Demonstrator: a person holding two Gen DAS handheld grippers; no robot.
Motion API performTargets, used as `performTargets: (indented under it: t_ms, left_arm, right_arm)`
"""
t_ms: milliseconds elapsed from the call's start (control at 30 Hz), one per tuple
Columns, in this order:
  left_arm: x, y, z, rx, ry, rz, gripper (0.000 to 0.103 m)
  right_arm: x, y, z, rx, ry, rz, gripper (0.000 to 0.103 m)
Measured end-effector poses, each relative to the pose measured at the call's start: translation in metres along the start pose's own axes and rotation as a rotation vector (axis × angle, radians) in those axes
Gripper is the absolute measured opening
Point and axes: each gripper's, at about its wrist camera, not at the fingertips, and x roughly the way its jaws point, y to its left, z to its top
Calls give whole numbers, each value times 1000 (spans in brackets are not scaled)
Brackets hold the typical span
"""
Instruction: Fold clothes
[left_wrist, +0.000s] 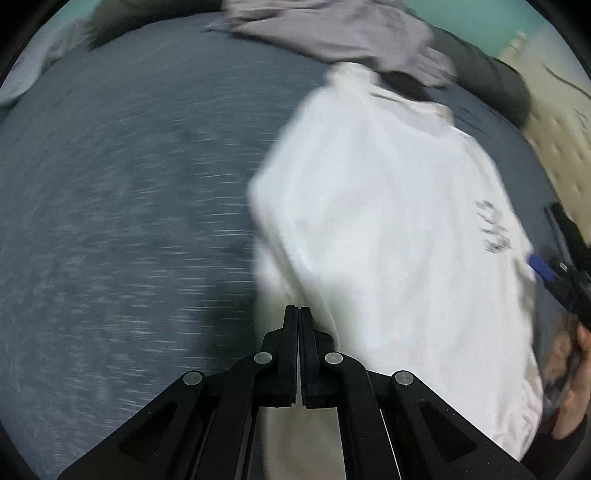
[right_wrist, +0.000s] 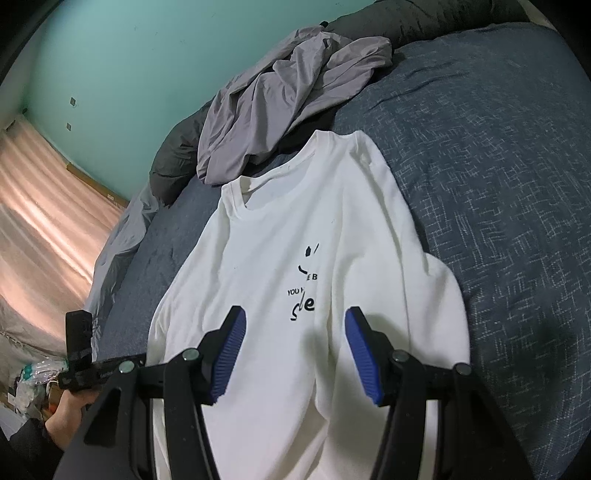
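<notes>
Blue bedspread (right_wrist: 498, 155) under white T-shirt (right_wrist: 295, 229); left tool (left_wrist: 297, 310) closed empty, right tool (right_wrist: 293, 350) half-open, empty.

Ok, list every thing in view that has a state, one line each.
White T-shirt: lying flat on the bed, print up, one side folded over the print.
Grey garment: crumpled, unfolded, beyond the collar.
Left hand-held gripper: shut, empty.
Right hand-held gripper: open over the hem, holding nothing.

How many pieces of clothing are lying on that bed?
2: a white T-shirt spread flat in front of the grippers, and a crumpled grey garment beyond its collar, near the wall. More may lie outside the view.
</notes>
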Motion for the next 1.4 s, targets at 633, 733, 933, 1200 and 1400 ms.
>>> performTargets:
  t_ms: [633, 733, 933, 1200, 1400]
  left_arm:
    - [-3, 18, -4, -141, -36, -5, 3]
    - [16, 23, -7, -156, 12, -41, 3]
    - [30, 7, -16, -139, 35, -71, 8]
    - [9, -11, -9, -60, -3, -4, 0]
    - [-26, -2, 4, -66, -56, 29, 0]
  right_arm:
    - [-2, -5, 2, 26, -4, 18, 57]
    - [-1, -4, 1, 22, 0, 18, 57]
    - [2, -3, 0, 19, 5, 16, 57]
    - [1, -3, 0, 24, 1, 20, 57]
    - [3, -3, -1, 35, 4, 28, 57]
